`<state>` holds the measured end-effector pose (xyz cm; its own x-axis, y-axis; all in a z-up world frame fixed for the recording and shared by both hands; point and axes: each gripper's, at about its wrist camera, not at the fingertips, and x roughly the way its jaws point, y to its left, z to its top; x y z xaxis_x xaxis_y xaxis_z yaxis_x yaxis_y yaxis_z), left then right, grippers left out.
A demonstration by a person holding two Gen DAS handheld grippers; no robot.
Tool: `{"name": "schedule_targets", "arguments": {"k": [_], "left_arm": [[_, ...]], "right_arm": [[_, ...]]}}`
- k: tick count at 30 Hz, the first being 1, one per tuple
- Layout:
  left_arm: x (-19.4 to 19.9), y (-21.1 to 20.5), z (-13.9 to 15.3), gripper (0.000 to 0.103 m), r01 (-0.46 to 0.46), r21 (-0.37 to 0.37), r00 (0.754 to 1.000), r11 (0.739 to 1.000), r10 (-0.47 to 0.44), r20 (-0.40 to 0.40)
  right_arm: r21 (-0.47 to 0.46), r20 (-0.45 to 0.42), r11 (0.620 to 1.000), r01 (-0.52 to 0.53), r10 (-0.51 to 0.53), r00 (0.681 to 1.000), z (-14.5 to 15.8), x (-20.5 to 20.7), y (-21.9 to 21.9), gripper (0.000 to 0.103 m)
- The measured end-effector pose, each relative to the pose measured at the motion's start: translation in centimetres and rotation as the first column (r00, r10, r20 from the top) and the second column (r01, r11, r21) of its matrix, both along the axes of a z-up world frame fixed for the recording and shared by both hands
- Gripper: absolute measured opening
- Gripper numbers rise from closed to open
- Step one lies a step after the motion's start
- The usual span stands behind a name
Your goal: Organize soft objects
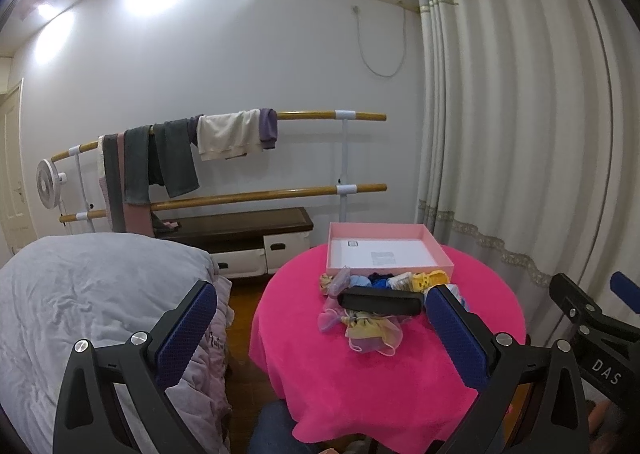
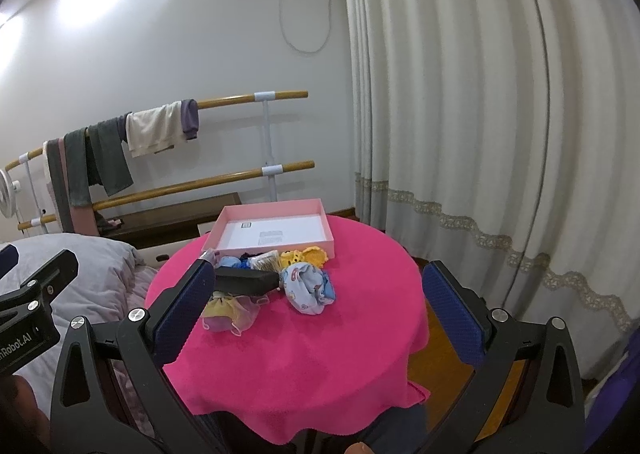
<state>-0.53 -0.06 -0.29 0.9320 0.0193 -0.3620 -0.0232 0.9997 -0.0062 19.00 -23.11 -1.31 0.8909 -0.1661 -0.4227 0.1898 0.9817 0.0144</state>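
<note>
Both the left gripper (image 1: pixel 320 318) and the right gripper (image 2: pixel 316 294) are being held wide apart, gripping nothing. The soft things (image 2: pixel 306 288) are being left heaped on the pink tablecloth (image 2: pixel 320 354), just beside the box (image 2: pixel 276 246).

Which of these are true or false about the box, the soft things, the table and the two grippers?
1. The pink box is empty. True.
2. Both the left gripper and the right gripper are shut. False: both are open, holding nothing.
3. The soft things lie in front of the box. True.
4. The table has a green cloth. False: it is bright pink.
</note>
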Motion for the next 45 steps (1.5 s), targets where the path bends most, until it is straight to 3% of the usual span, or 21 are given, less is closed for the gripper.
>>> {"name": "schedule_targets", "arguments": {"k": [8,18,27,36,45], "left_arm": [[2.6,0.7,-1.4,0.103,-0.01,0.005,1.0,1.0,0.01,-0.006],[10.6,0.3,-4.5,0.103,-0.022,0.029,0.988,0.999,0.026,-0.15],[19.4,-2.0,-8.3,0.103,0.045,0.002,0.948,0.999,-0.043,-0.316],[27.9,-3.1,-13.2,0.103,0.047,-0.034,0.893,0.998,-0.057,-0.447],[34.1,-3.6,-17.6,0.103,0.037,-0.094,0.854,0.995,-0.081,-0.515]], "right_arm": [[0.002,-0.052,1.0,-0.021,0.021,0.998,-1.6,2.8,-0.4,0.103],[0.038,-0.156,0.999,-0.035,0.04,0.987,-5.2,8.2,-2.1,0.103],[0.049,-0.277,0.998,-0.043,0.055,0.959,-9.2,13.2,-3.5,0.103],[0.065,-0.388,0.996,-0.062,0.082,0.918,-13.6,17.7,-4.0,0.103],[0.058,-0.456,0.995,-0.078,0.096,0.885,-16.7,21.2,-4.3,0.103]]}}
